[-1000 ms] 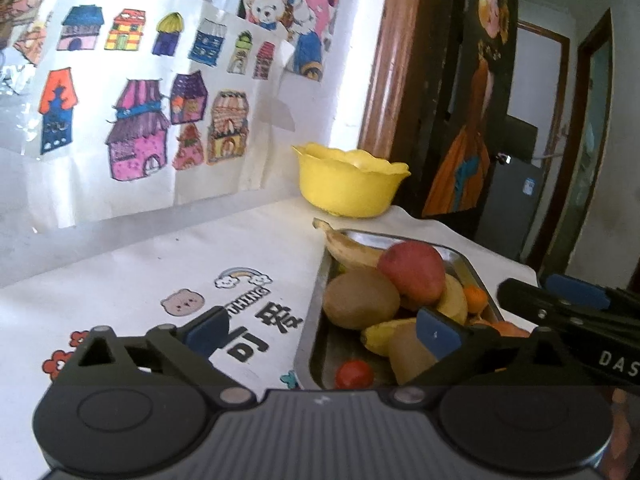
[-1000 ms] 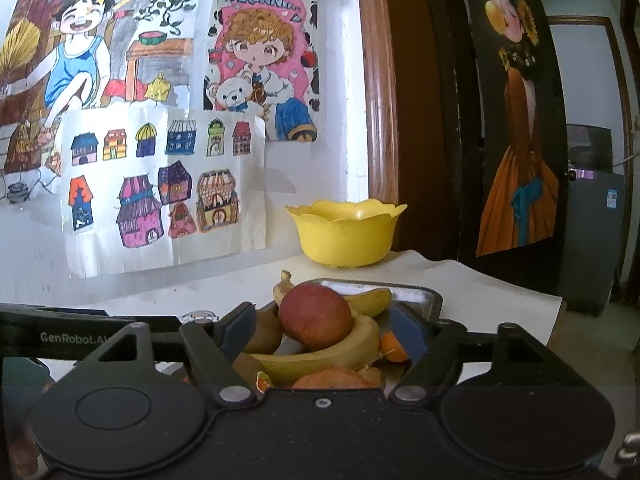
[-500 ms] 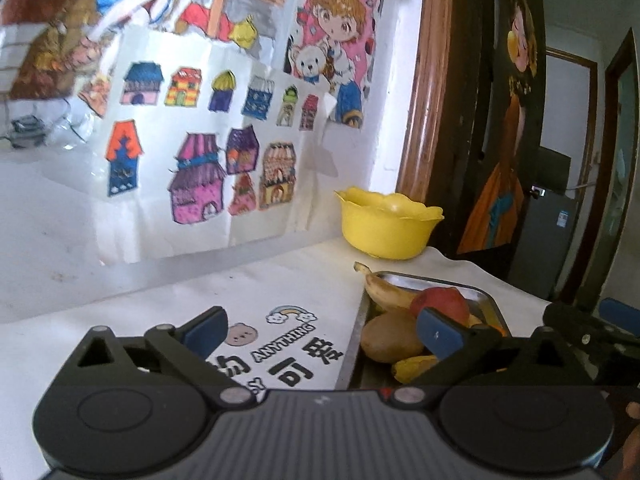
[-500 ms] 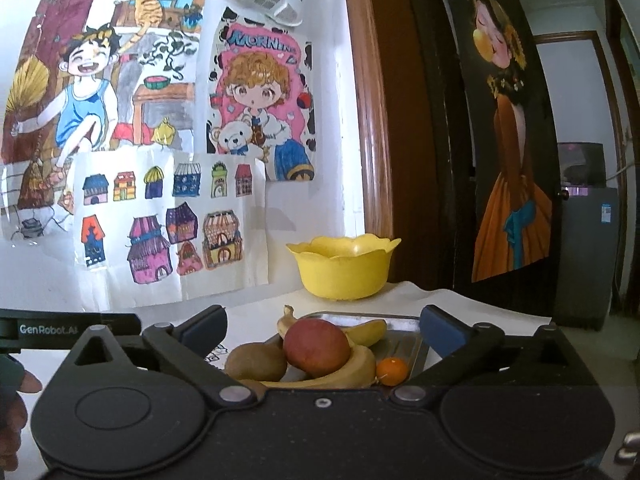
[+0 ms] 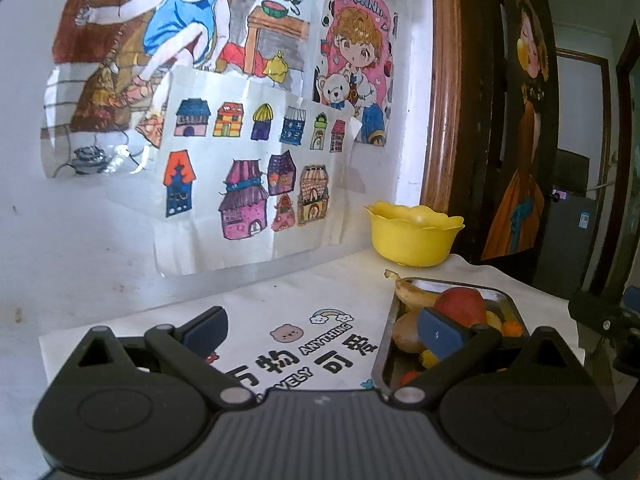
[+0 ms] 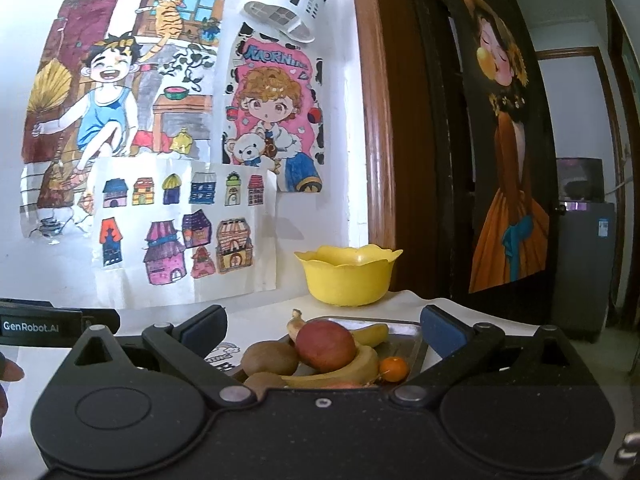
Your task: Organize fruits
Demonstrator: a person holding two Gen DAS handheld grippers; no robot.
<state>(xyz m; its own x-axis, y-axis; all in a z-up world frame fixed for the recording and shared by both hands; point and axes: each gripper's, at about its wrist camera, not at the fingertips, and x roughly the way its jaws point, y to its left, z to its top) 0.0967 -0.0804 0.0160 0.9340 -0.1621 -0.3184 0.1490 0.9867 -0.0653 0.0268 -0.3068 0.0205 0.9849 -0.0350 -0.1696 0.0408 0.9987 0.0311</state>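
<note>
A metal tray (image 5: 385, 344) on the table holds a red apple (image 5: 460, 306), a banana (image 5: 412, 296), a kiwi (image 5: 405, 334) and a small orange (image 5: 512, 328). My left gripper (image 5: 322, 328) hangs open over the printed mat, left of the tray, with nothing between its fingers. In the right wrist view the apple (image 6: 326, 344), kiwi (image 6: 270, 358), two bananas (image 6: 340, 372) and orange (image 6: 394, 368) lie just beyond my right gripper (image 6: 322, 328), which is open wide and touches none of them. A yellow bowl (image 6: 348, 276) stands behind the tray (image 6: 418, 340).
The white mat (image 5: 320, 300) has printed characters. Close behind the table is a wall with drawings (image 5: 248, 184). A wooden door frame (image 6: 380, 160) and a dark doorway lie to the right. A white utensil holder (image 6: 280, 8) hangs high on the wall.
Both grippers have drawn back and risen from the tray, so the fruit looks smaller and more wall shows. The right jaws have spread wider.
</note>
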